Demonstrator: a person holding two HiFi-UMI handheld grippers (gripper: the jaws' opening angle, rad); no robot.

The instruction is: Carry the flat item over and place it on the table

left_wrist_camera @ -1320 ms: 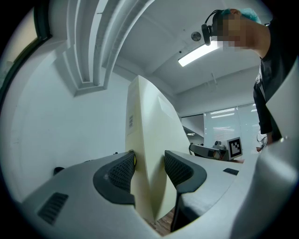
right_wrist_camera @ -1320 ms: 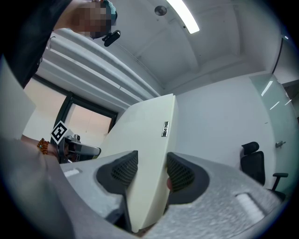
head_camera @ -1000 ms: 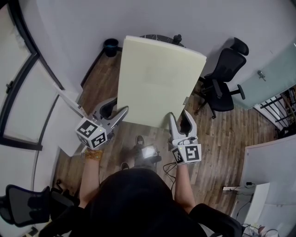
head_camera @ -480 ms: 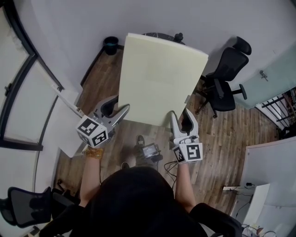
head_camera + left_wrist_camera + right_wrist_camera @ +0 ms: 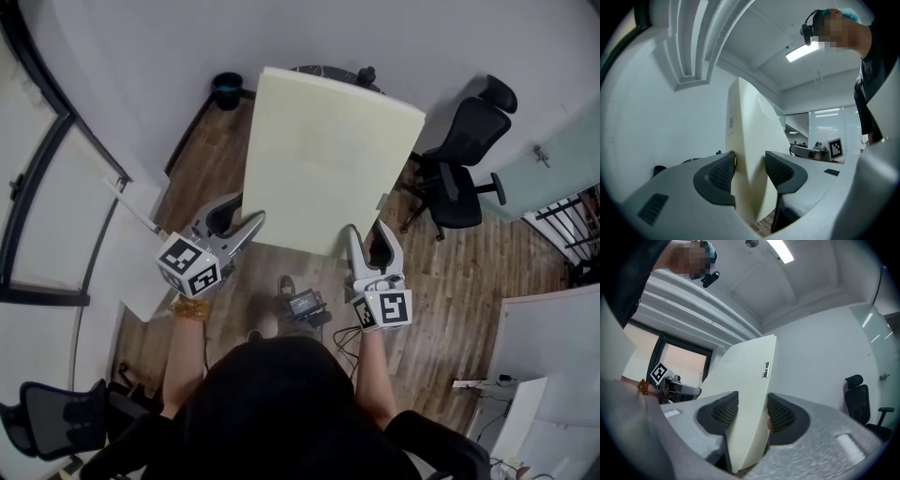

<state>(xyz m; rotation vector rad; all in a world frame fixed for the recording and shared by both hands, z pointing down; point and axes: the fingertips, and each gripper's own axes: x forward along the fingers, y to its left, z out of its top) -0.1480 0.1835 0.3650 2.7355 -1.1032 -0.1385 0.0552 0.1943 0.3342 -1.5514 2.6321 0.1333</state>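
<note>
the wooden floor spreads below me. over it hangs the pale yellow foam panel, clear of the floor and gripped only along its near edge, its far edge tipped away towards the grey wall. a black office chair stands just right of the panel. my left gripper has its jaws closed on the panel's near left corner, both ribbed pads pressed against the foam. my right gripper clamps the near right corner the same way, the panel filling the gap between its pads. a black bin sits by the wall past the panel's far left corner. a small label shows on the panel's thin edge.
</note>
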